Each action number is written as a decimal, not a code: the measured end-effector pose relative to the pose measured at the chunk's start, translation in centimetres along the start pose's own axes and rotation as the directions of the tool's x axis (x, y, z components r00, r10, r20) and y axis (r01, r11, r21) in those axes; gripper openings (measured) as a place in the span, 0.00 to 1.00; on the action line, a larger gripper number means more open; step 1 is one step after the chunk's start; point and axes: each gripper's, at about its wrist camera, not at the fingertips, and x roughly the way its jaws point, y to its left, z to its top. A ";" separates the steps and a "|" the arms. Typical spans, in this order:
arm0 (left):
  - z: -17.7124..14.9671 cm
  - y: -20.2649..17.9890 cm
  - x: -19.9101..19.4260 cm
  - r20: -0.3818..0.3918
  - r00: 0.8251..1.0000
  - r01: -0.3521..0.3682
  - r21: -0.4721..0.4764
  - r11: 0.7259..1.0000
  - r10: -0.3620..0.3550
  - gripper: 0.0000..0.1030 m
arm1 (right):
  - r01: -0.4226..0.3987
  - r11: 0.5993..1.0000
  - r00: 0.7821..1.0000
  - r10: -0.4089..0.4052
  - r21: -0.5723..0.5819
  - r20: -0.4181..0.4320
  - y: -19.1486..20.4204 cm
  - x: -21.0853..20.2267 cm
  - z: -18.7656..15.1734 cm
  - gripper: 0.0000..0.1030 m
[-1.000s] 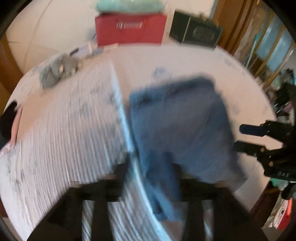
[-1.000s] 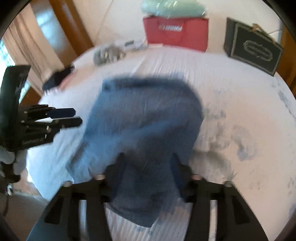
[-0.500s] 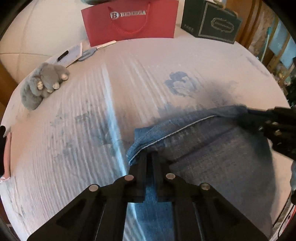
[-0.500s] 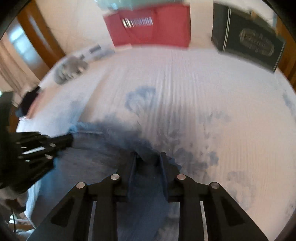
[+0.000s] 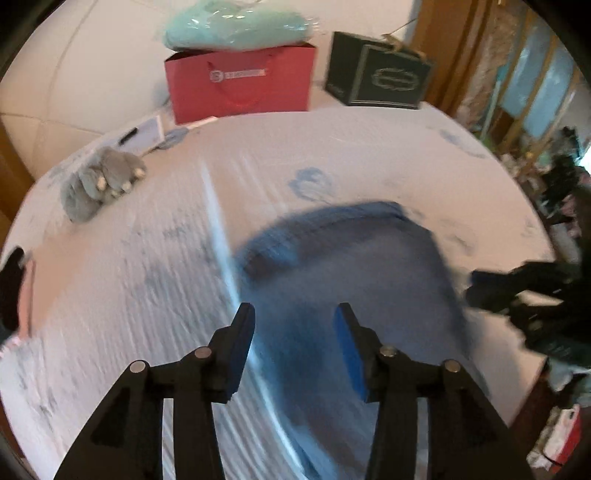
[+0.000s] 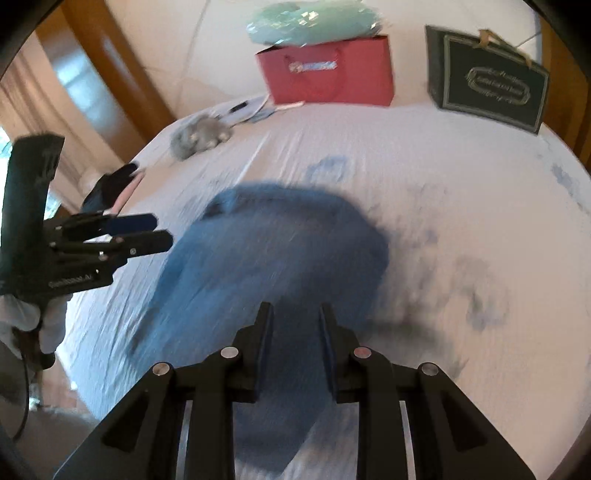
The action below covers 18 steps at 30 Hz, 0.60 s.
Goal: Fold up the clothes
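A pair of blue denim jeans [image 5: 351,280] lies folded on the white bed, blurred by motion; it also shows in the right wrist view [image 6: 273,258]. My left gripper [image 5: 293,314] is open and empty, raised above the jeans' near left part. My right gripper [image 6: 293,314] is open and empty above the jeans' near edge. The left gripper also shows at the left edge of the right wrist view [image 6: 147,230]. The right gripper shows blurred at the right edge of the left wrist view [image 5: 476,286].
A grey plush toy [image 5: 98,181] lies at the far left of the bed [image 5: 369,147]. A red paper bag [image 5: 240,85] with a mint packet [image 5: 236,26] on top and a black gift bag [image 5: 380,77] stand at the headboard. Papers and a pen [image 5: 142,134] lie nearby.
Both grippers were shut on the jeans' edge half a second ago. They have let go, opened, and pulled back and up. The jeans now lie flat on the bed.
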 end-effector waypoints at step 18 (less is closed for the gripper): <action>-6.7 0.3 3.8 -0.125 0.990 -0.058 0.026 0.998 0.061 0.61 | -0.022 0.996 0.988 0.034 0.083 -0.153 0.1 1.3 -8.6 0.25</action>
